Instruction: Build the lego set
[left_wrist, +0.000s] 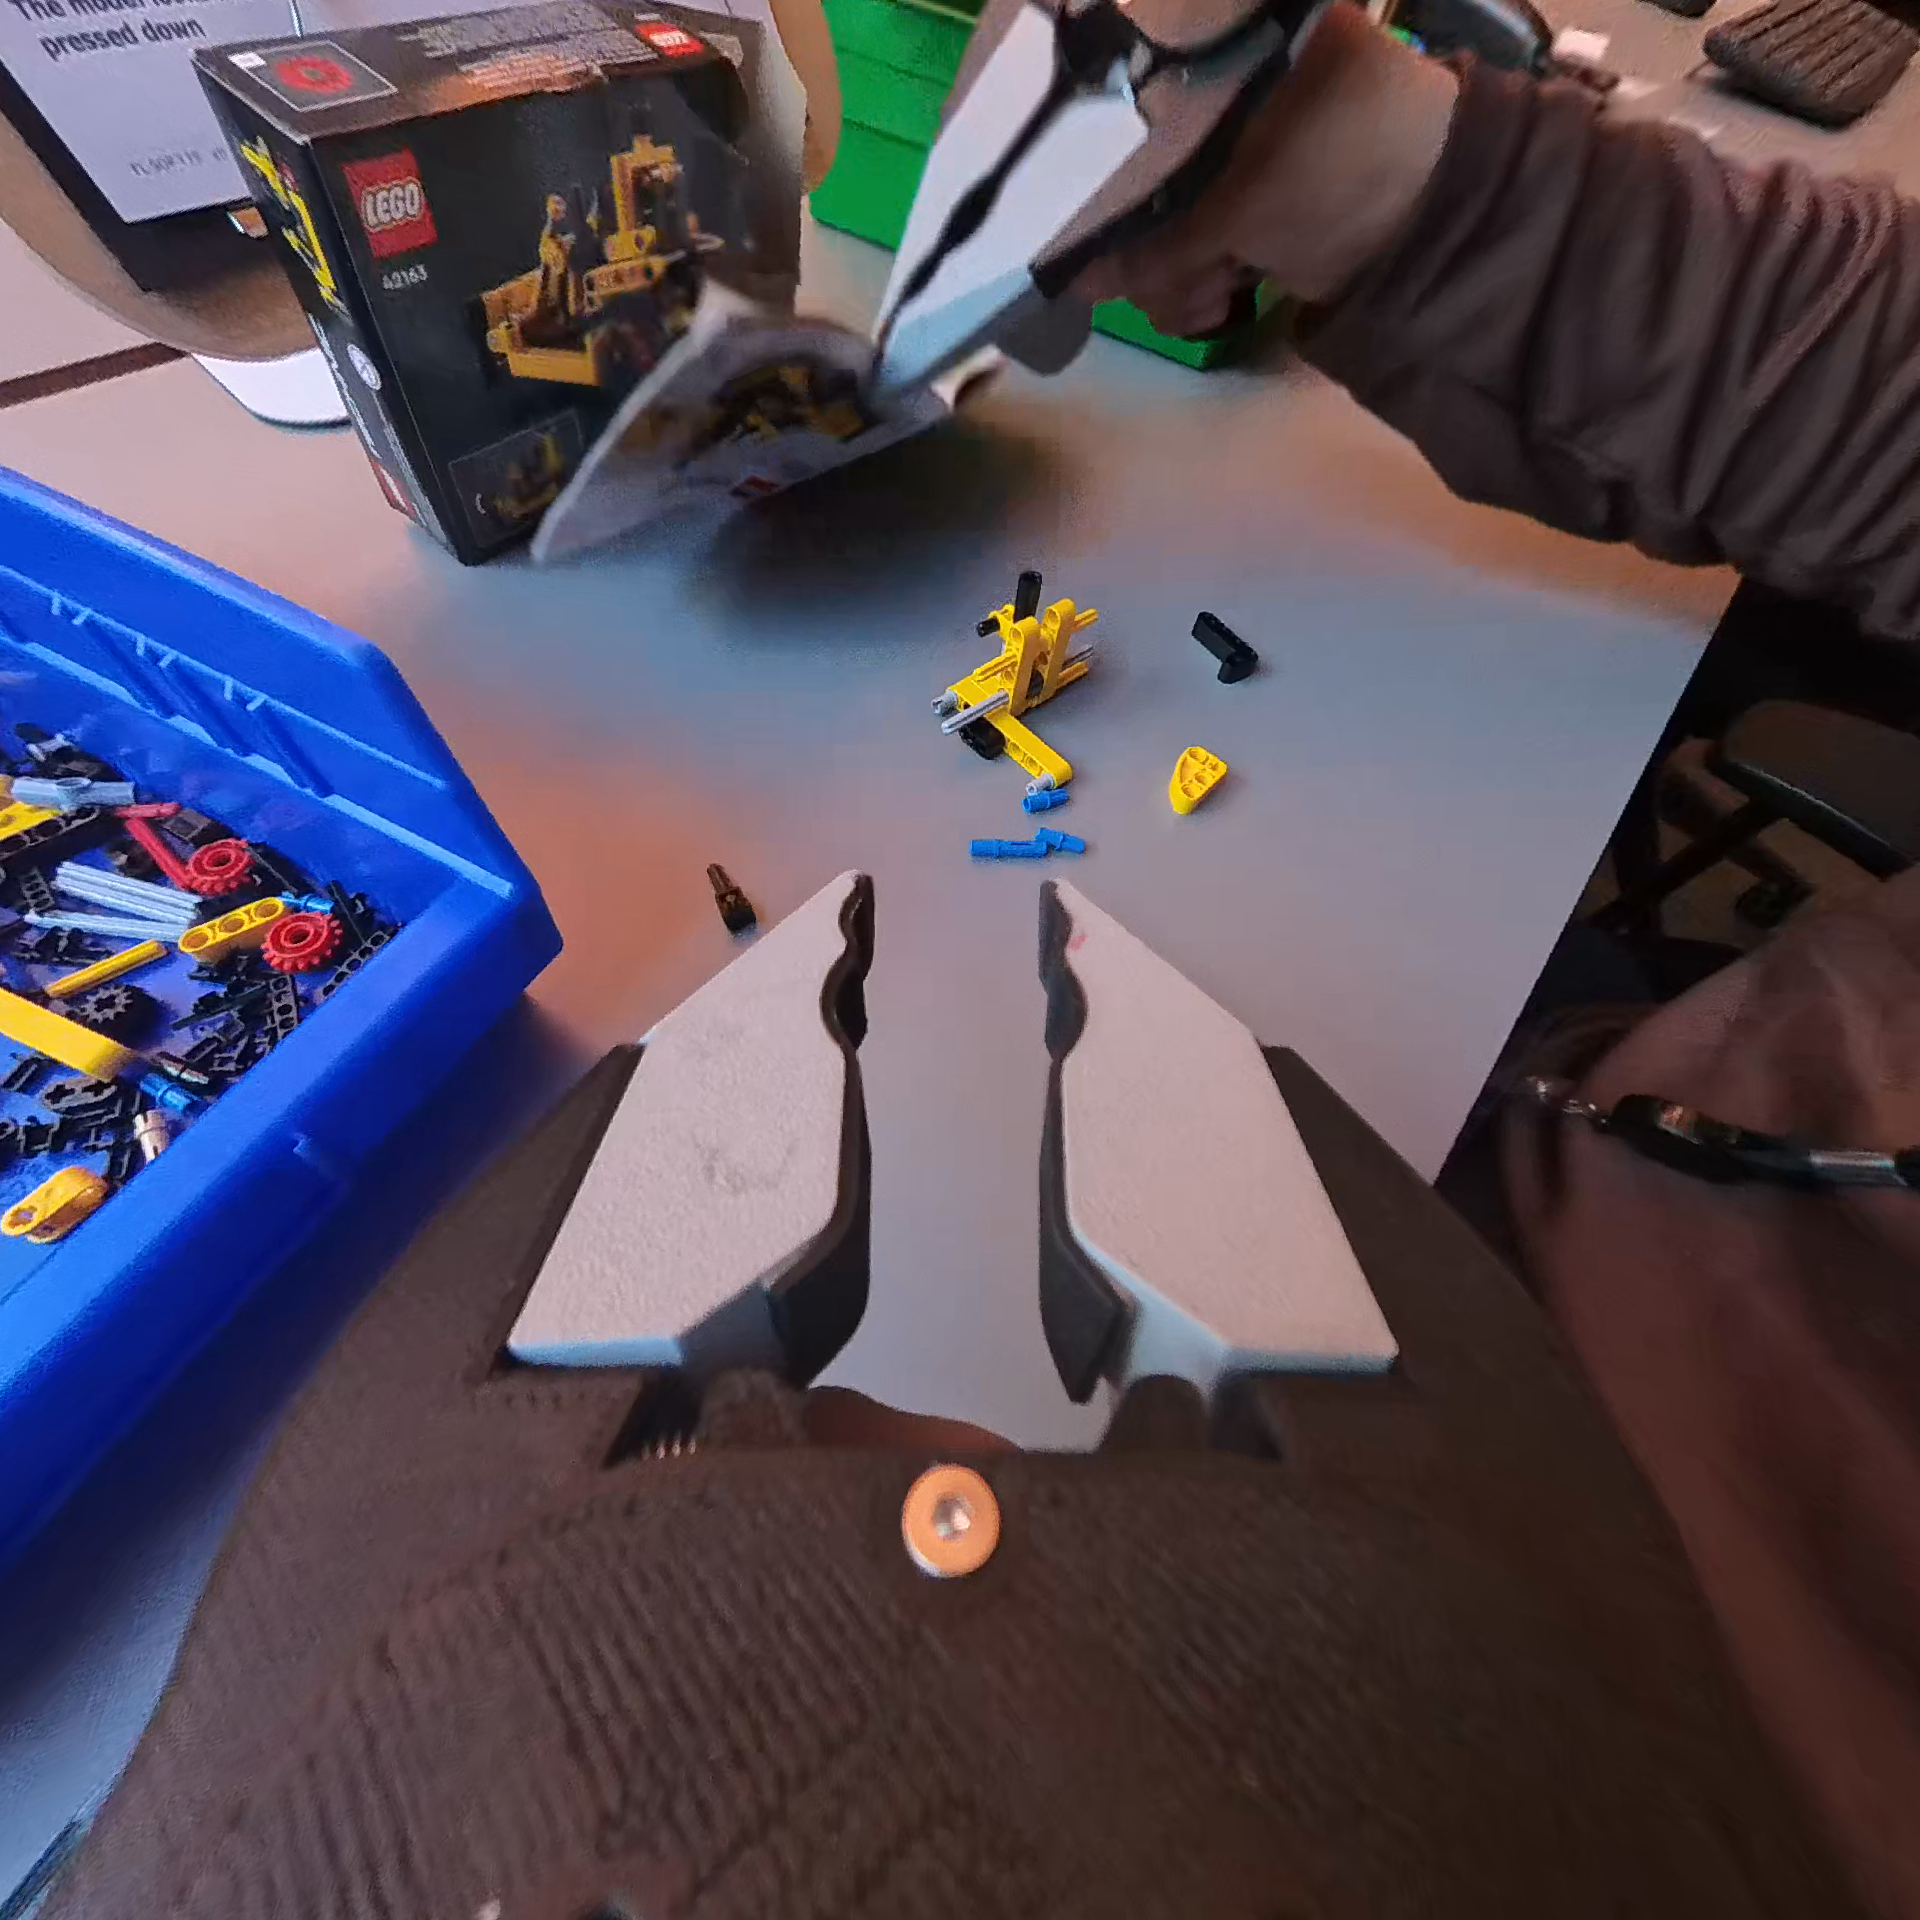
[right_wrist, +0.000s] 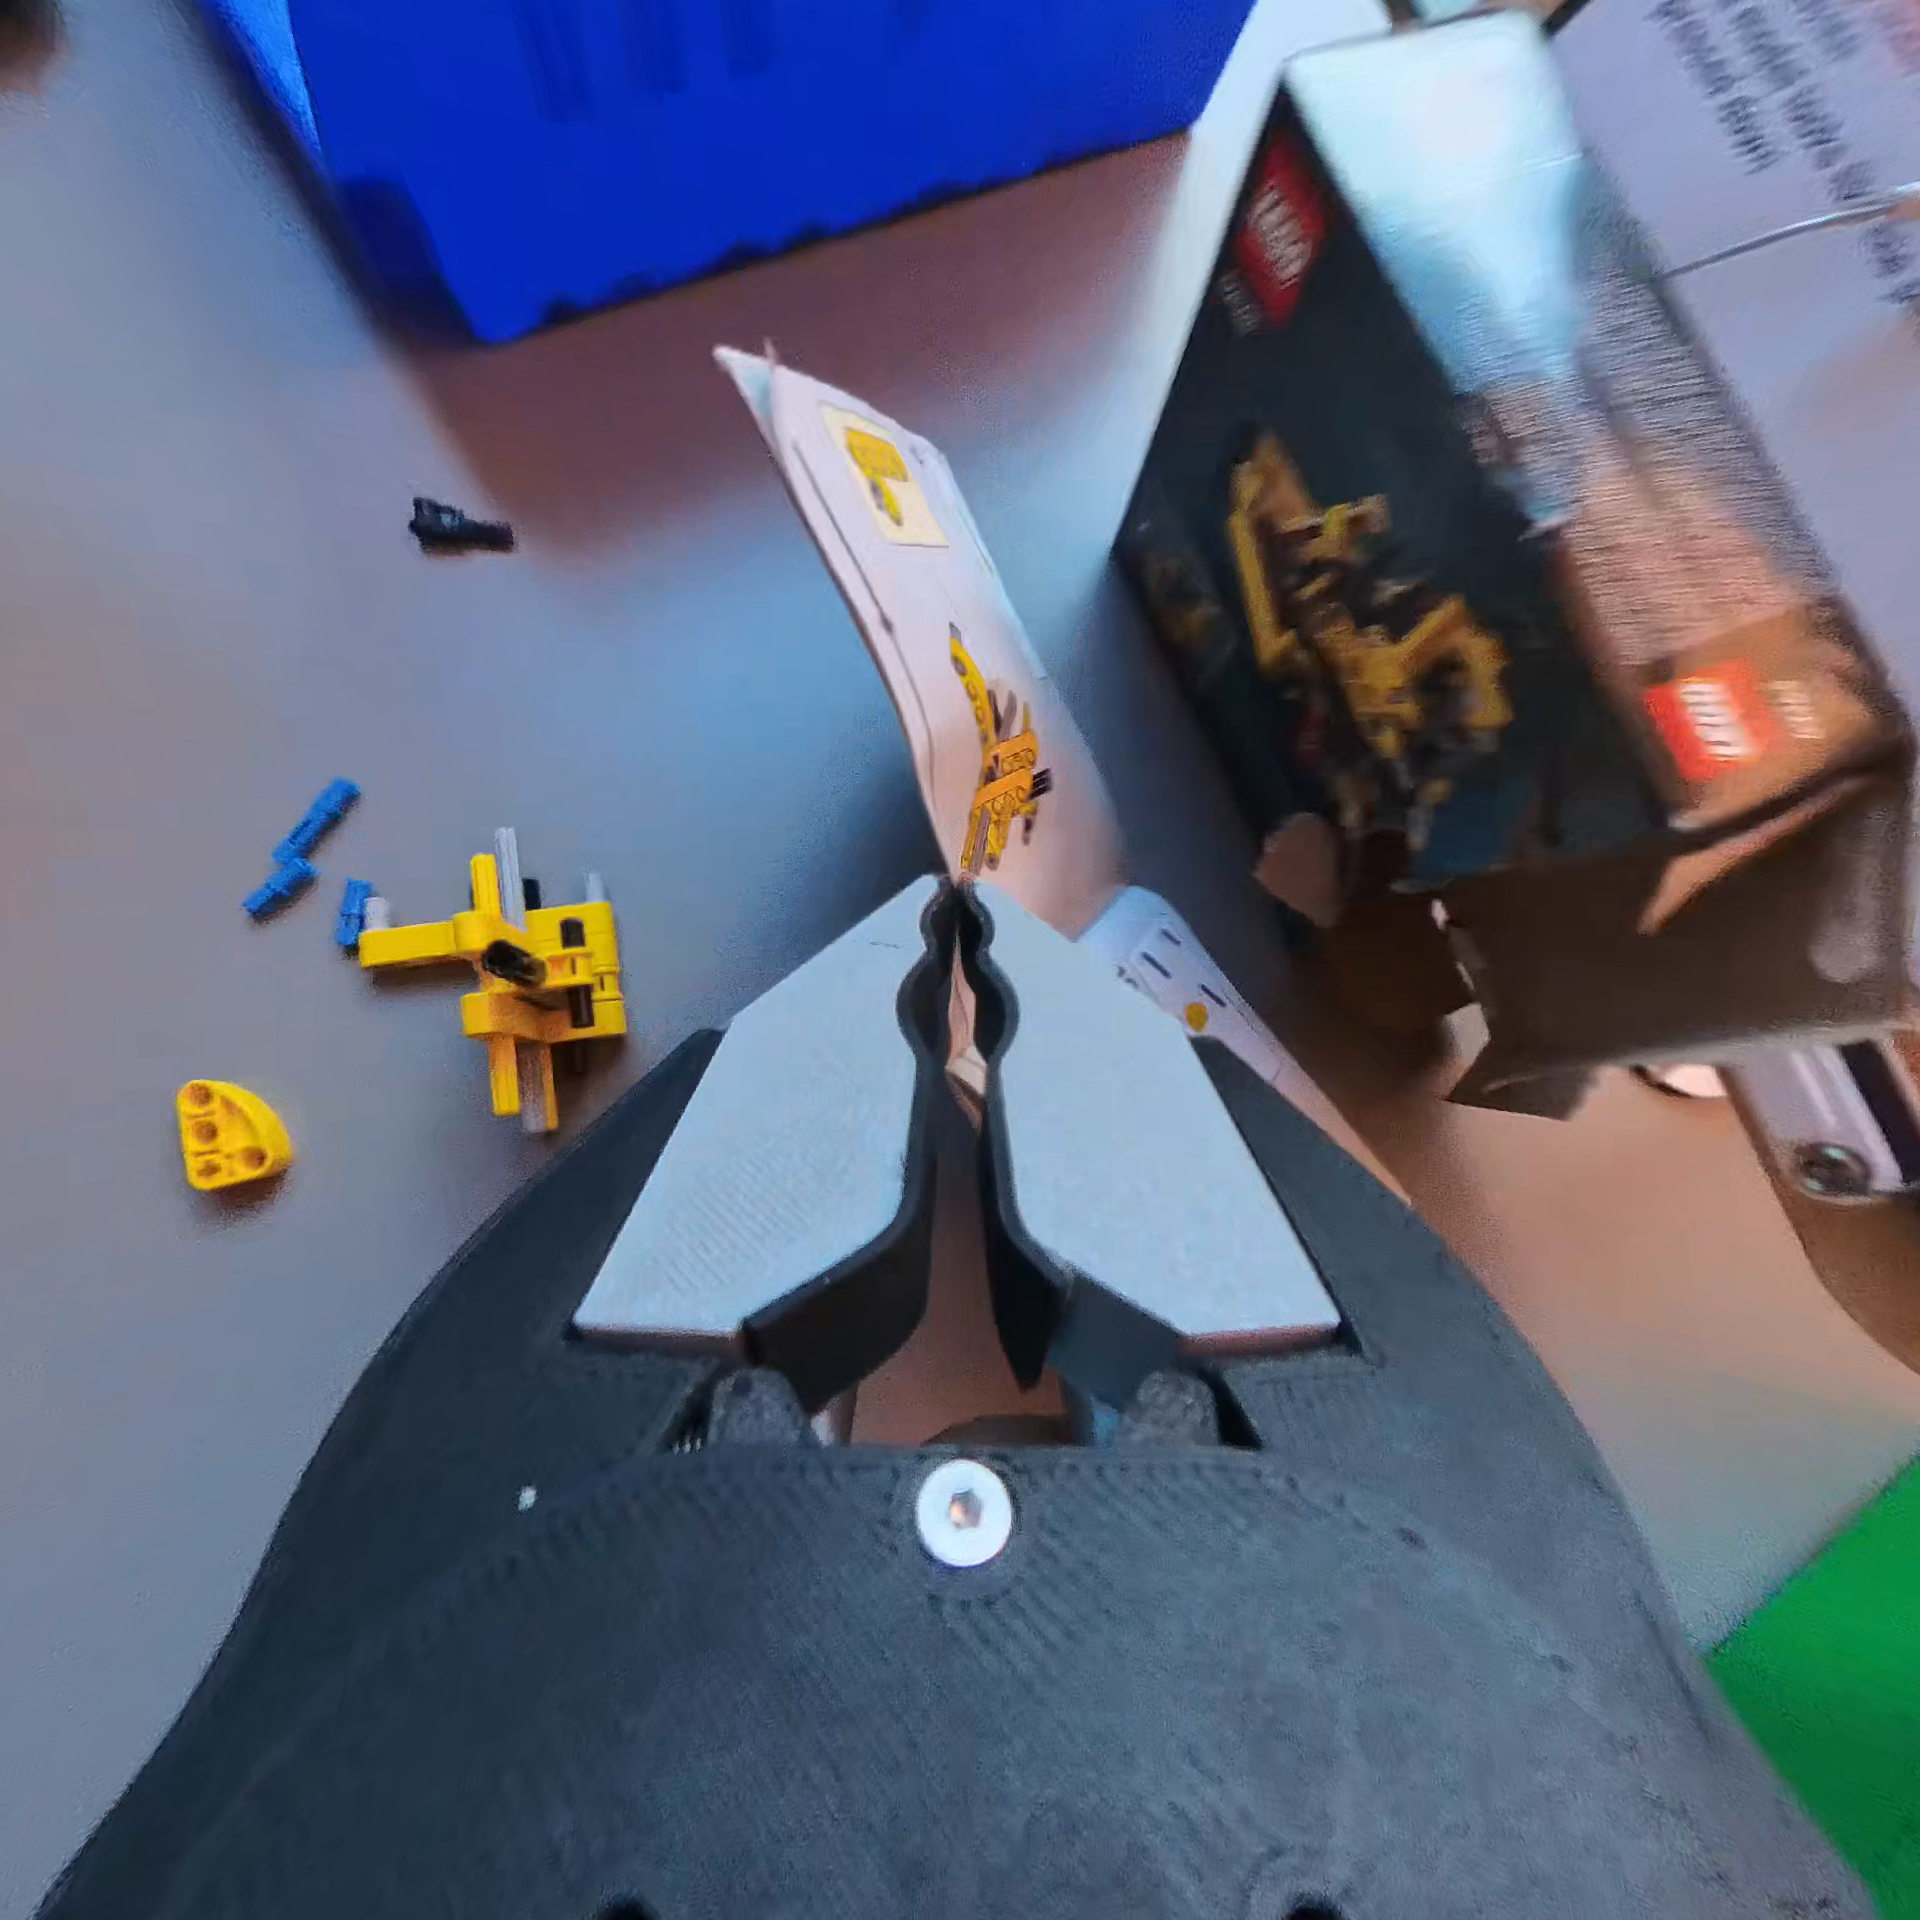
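My right gripper (right_wrist: 953, 891) is shut on a page of the instruction booklet (right_wrist: 925, 613) and holds it raised beside the black set box (right_wrist: 1455, 582). The left wrist view shows this same gripper (left_wrist: 883, 364) pinching the booklet (left_wrist: 748, 416) in front of the box (left_wrist: 488, 281). My left gripper (left_wrist: 954, 894) is open and empty above the grey table (left_wrist: 727, 707). A partly built yellow assembly (left_wrist: 1023, 675) lies ahead of it, also in the right wrist view (right_wrist: 520, 966). Blue pins (left_wrist: 1023, 844), a yellow curved piece (left_wrist: 1197, 779), a black bent piece (left_wrist: 1224, 646) and a small black pin (left_wrist: 732, 899) lie loose around it.
A blue bin (left_wrist: 312, 935) with several loose parts stands at the left, and shows at the top of the right wrist view (right_wrist: 675, 135). A green container (left_wrist: 894, 145) stands behind the booklet. The table's edge (left_wrist: 1558, 987) runs at the right, with a chair beyond. My hands' fingertips stand some 20 cm from each other. To the small black pin (left_wrist: 732, 899): left tips about 10 cm, right tips about 15 cm. It turns up in the right wrist view (right_wrist: 461, 529) as well. Left tips and right tips are each some 15 cm from the yellow curved piece (left_wrist: 1197, 779). My right wrist view (right_wrist: 210, 1121) looks at it from another angle.
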